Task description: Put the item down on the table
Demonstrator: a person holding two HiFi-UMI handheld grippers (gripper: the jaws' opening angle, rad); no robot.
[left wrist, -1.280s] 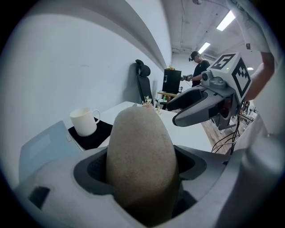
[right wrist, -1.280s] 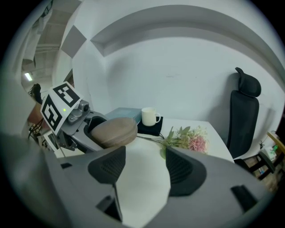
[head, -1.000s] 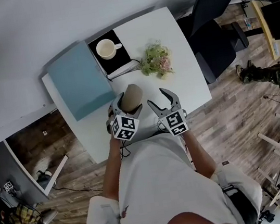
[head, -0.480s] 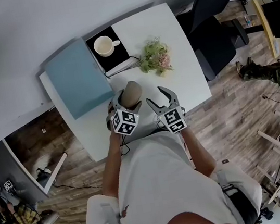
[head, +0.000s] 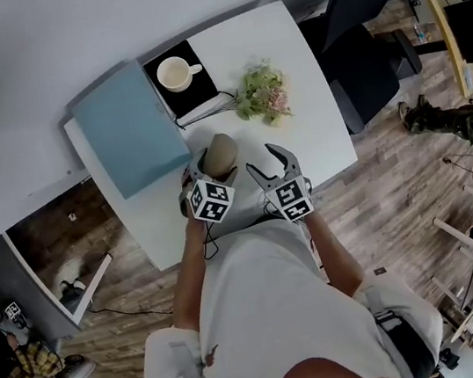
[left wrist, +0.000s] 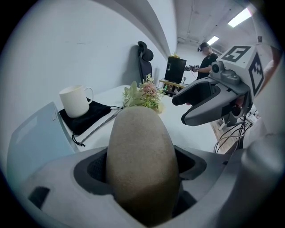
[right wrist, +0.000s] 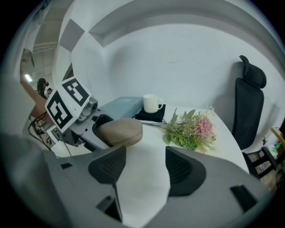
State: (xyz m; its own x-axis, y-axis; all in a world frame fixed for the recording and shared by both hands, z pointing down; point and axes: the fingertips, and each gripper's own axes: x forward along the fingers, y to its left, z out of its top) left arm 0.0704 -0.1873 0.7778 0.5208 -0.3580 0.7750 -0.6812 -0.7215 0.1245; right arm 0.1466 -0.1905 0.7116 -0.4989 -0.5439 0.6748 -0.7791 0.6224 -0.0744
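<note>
Caution: the left gripper (head: 212, 168) is clamped on the tan oval item (left wrist: 140, 149). Both jaws press against its sides, and its rounded end projects forward past them. You are holding the item over the near part of the white table (head: 310, 118). No view confirms whether it touches the surface. The right gripper (right wrist: 142, 167) stands just beside it, jaws apart, with nothing between them.

Likely faults from this position:
- Release above the surface. The item is rounded and would probably roll, possibly toward the near edge, which lies close to you.
- Release with the long axis tilted. Expect the item to tip and rock.
- Drift forward or sideways. The flowers (head: 262, 95) and the mug (head: 176, 75) on its black cloth (head: 200, 99) lie ahead, and the blue folder (head: 129, 129) lies to the left.

Lower the item until it makes contact, then part the jaws.
</note>
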